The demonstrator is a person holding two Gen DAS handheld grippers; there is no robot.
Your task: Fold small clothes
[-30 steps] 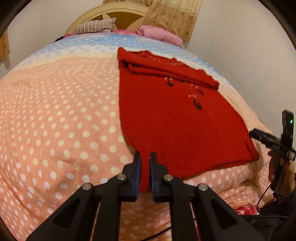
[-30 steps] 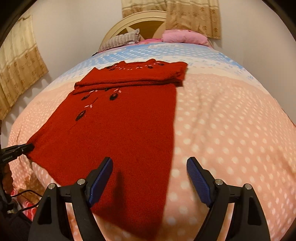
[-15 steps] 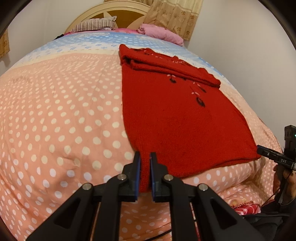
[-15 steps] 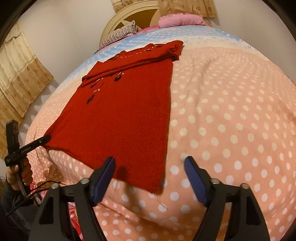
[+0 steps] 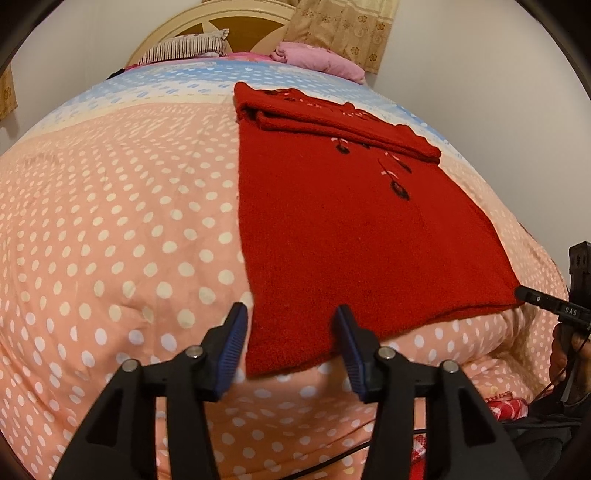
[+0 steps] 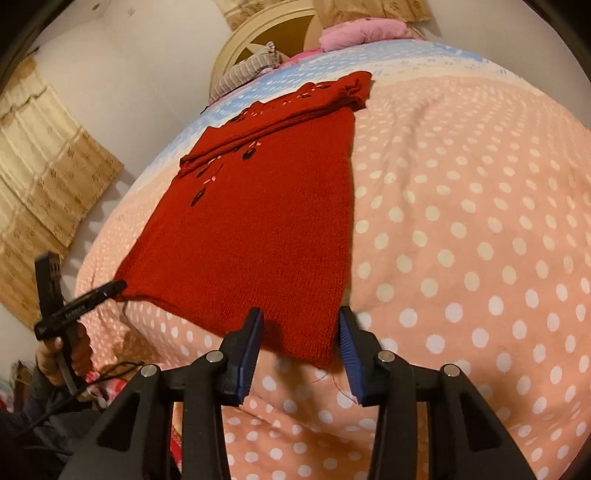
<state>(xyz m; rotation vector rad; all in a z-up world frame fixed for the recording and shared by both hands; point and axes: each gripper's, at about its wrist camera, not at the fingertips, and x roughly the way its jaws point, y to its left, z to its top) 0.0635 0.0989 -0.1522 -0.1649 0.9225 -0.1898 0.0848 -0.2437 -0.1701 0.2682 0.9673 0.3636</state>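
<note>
- The red knitted garment (image 5: 343, 240) lies flat on the polka-dot bedspread (image 5: 110, 221), its far end folded over toward the headboard (image 5: 207, 14).
- The left gripper (image 5: 290, 332) sits at the garment's near hem, straddling 1 corner; its jaws are opening, the cloth between them but not pressed.
- The right gripper (image 6: 301, 338) straddles the hem's other near corner (image 6: 306, 343); its jaws are closing, pads not yet on the fabric.
- A pink pillow (image 6: 365, 31) and a striped pillow (image 5: 184, 50) rest beyond the garment, by the headboard.
</note>
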